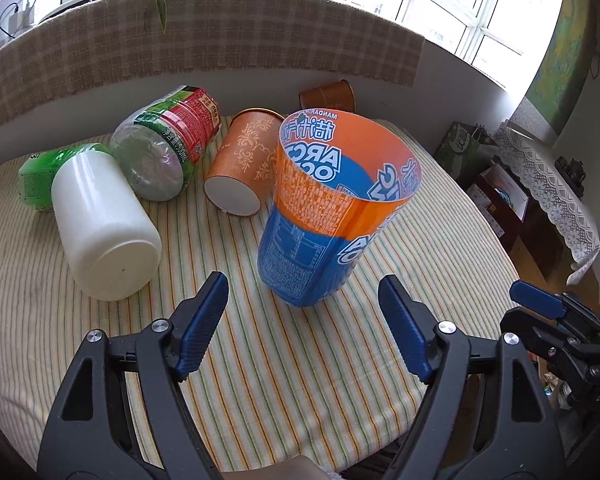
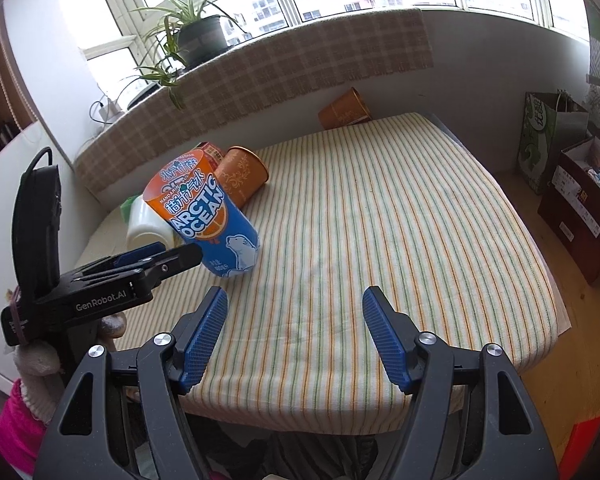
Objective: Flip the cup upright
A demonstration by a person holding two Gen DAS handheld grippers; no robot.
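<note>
tall orange-and-blue printed plastic cup (image 1: 332,208) standing mouth-up on striped tablecloth (image 1: 280,360), left gripper (image 1: 304,292) spread wide, right gripper (image 2: 294,308) wide too, both holding nothing

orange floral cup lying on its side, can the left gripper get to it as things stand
Probably not directly: the Arctic Ocean cup stands between the open left gripper and the orange floral cup; it would have to go around.

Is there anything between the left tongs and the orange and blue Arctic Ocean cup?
Nothing visible. The left tongs are open with only bare striped tablecloth between them and the Arctic Ocean cup, which stands tilted just ahead. The white bottle lies off to the left, and the orange paper cup lies behind.
</note>
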